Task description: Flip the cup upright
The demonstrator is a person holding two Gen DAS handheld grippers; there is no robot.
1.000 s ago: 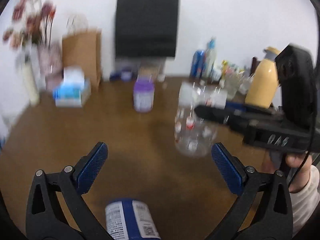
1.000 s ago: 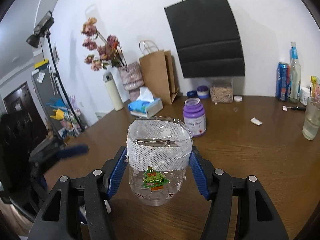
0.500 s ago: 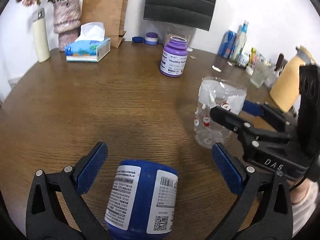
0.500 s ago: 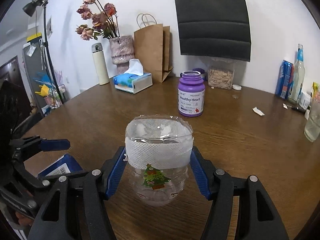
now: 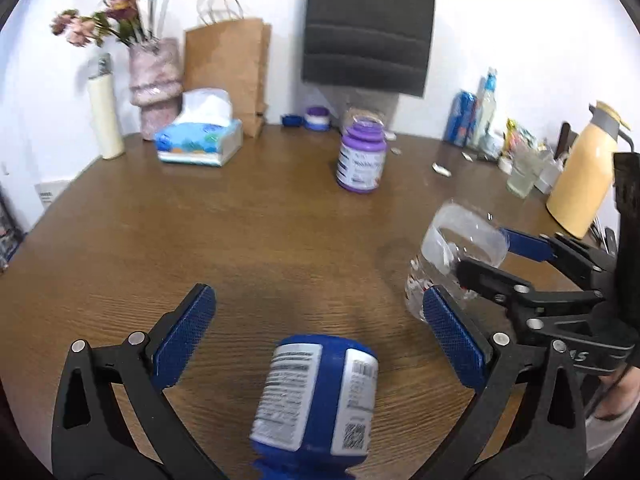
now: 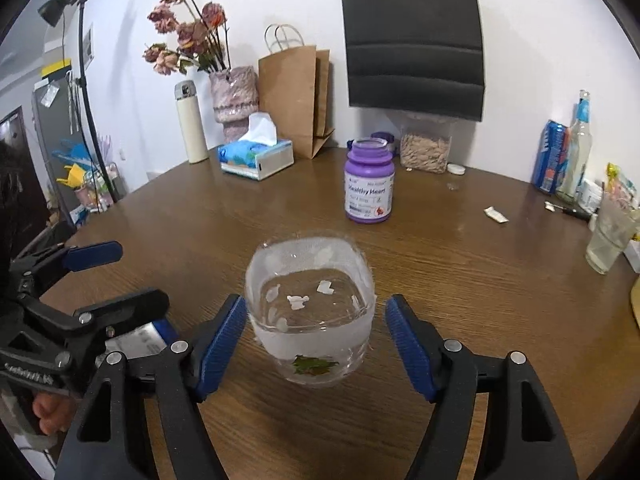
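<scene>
A clear plastic cup (image 6: 312, 316) with a white band and Christmas stickers stands upright on the brown table (image 6: 460, 280), mouth up. My right gripper (image 6: 316, 344) is open, its blue pads on either side of the cup and apart from it. The cup also shows in the left wrist view (image 5: 456, 260), at the right, between the right gripper's fingers (image 5: 528, 244). My left gripper (image 5: 320, 336) is open and empty. A blue bottle with a white label (image 5: 316, 392) stands between its arms, close to the camera.
A purple supplement bottle (image 6: 369, 182) stands mid-table. A tissue box (image 6: 256, 156), paper bag (image 6: 296, 100), vase (image 6: 234, 100) and white flask (image 6: 192, 124) line the back left. Cans, bottles and a glass (image 6: 610, 236) stand at the right; a yellow jug (image 5: 584, 176) too.
My right gripper has opened and let go of the cup, which now stands on the table. The left gripper has tilted so more of the back wall shows.
</scene>
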